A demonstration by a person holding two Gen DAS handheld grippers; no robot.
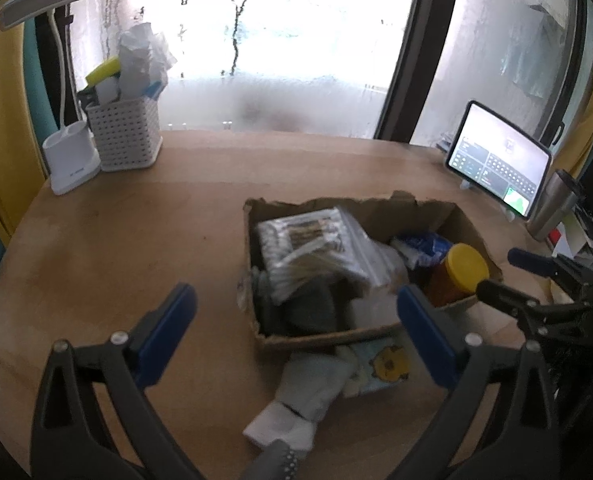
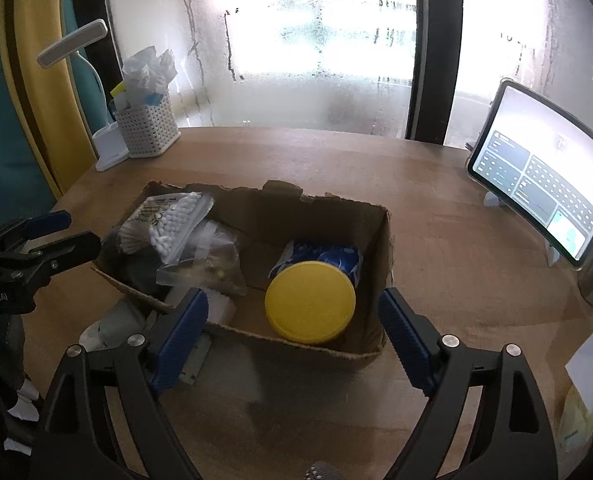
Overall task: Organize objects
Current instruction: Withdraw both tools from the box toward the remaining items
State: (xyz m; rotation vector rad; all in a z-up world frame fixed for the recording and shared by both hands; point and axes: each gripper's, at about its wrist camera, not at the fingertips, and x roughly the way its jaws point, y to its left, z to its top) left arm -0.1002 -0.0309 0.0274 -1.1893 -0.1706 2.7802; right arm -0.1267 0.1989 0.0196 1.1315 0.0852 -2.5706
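Torn cardboard box (image 2: 280, 216), round yellow-lidded jar (image 2: 310, 307)

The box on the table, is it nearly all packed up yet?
Mostly packed. The cardboard box already holds a yellow-lidded jar, a bag of cotton swabs and a blue packet. Nothing is in hand: the left gripper and right gripper are both open. Still left: the socks and a small pack with a yellow picture lie outside, before the box.

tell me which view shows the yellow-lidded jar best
The right wrist view: the yellow-lidded jar sits near centre, its whole round lid facing the camera inside the cardboard box. The left wrist view shows it smaller, from the side, partly hidden behind a gripper finger.
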